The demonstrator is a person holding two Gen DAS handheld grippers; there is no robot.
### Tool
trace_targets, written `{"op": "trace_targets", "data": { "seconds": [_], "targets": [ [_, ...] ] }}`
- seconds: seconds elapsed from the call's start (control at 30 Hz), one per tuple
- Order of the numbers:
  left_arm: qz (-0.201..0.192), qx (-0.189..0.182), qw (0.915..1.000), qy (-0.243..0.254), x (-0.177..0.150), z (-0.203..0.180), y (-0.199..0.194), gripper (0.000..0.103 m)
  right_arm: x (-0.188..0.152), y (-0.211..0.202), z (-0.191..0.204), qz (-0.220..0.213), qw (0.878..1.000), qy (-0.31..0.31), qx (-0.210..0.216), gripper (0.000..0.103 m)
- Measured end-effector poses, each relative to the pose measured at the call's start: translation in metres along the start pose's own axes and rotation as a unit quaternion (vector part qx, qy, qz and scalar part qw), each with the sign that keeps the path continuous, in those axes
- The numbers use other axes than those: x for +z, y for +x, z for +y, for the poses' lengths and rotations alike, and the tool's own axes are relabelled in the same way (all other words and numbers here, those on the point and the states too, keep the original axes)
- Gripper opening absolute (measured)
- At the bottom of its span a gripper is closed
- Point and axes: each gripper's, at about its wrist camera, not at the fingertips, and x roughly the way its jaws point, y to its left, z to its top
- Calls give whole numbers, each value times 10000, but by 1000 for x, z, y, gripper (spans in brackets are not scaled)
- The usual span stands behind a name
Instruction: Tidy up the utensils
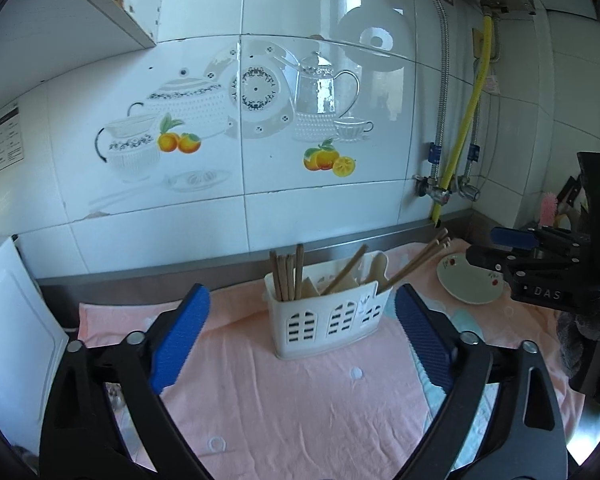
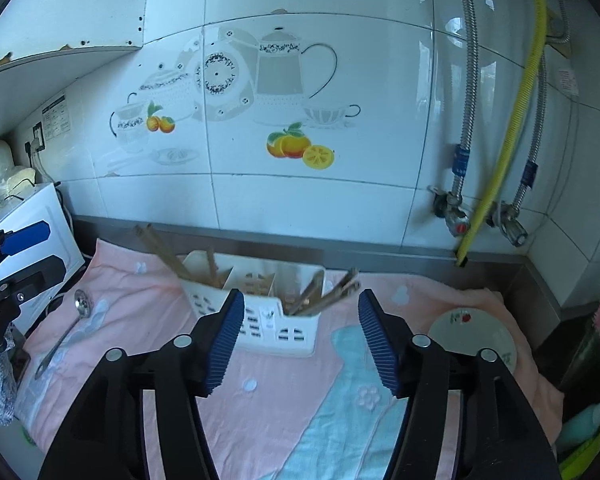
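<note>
A white slotted utensil caddy (image 1: 327,322) stands upright on a pink towel (image 1: 284,400) that covers the surface, near the steel backsplash strip at the foot of the tiled wall (image 1: 332,12). In the left wrist view the caddy sits at about twelve o'clock from the left gripper (image 1: 302,344), whose blue-padded fingers (image 1: 178,340) are spread wide with nothing between them, hovering above the towel short of the caddy. A bundle of wooden chopsticks (image 1: 287,278) stands nearly upright in the caddy's left compartment, while other chopsticks (image 1: 416,264) lean out over its right end toward two o'clock; a pale flat utensil rises between them, too indistinct to name. A small floral plate (image 1: 470,282) lies on the towel at about two o'clock, just beyond the caddy, with the right gripper (image 1: 500,250) hovering beside it. In the right wrist view the right gripper's fingers (image 2: 225,344) are also held wide and carry nothing, with the caddy at about eleven o'clock just past their tips. A metal spoon (image 2: 66,330) lies flat on the towel at about nine o'clock, well apart from the caddy, its bowl toward the wall. A yellow hose (image 2: 512,128) and braided metal pipes run down the wall at two o'clock.
</note>
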Motion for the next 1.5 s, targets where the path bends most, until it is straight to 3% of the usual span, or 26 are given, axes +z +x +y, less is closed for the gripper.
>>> {"op": "trace_targets", "data": {
  "seconds": [0.3,0.7,1.13,1.5],
  "targets": [
    [6,49,9998,-179,-28,6,-27,98,-32,-31,14,-56,9998,-59,-191,76],
    [97,282,9995,-47,-70,-1,-53,98,-81,-60,26,-84,9996,84,-271,86],
    [106,480,9987,-95,-107,-3,-78,98,-134,-79,33,-25,9986,313,-417,91],
    [47,436,9989,-178,-126,1,-97,98,-152,-95,48,-88,9978,187,-633,93]
  ]
}}
